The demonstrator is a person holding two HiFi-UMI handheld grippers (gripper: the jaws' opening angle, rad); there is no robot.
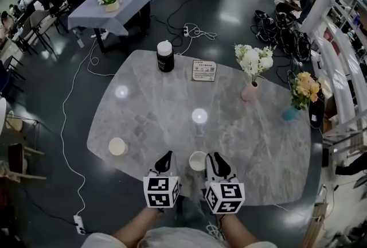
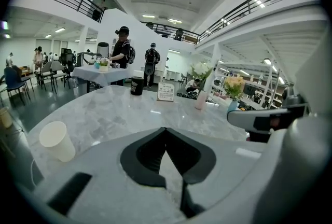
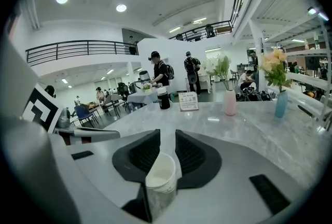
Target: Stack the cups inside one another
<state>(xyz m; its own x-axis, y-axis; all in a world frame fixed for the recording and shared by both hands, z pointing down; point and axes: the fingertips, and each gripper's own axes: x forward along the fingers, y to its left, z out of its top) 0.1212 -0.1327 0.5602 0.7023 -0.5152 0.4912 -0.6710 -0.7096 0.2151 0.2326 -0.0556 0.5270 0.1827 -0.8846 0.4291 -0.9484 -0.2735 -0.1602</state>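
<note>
On the grey marble table [image 1: 149, 109] a white paper cup [image 1: 117, 146] stands upright near the front left edge; the left gripper view shows this cup [image 2: 56, 140] low on the left. My left gripper [image 1: 165, 161] [image 2: 166, 132] is shut with nothing in it, to the right of that cup. A second white paper cup [image 1: 198, 161] [image 3: 161, 181] stands upright between the jaws of my right gripper [image 1: 209, 162] [image 3: 165, 137], which is shut on it. The two grippers sit side by side at the table's near edge.
A black bottle with a white lid [image 1: 165, 56], a small sign card [image 1: 204, 70], a pink vase of white flowers [image 1: 250, 90] and a blue vase of yellow flowers [image 1: 291, 113] stand along the table's far and right sides. Cables run over the floor [image 1: 86, 69]. A cloth-covered table [image 1: 109, 3] and people are behind.
</note>
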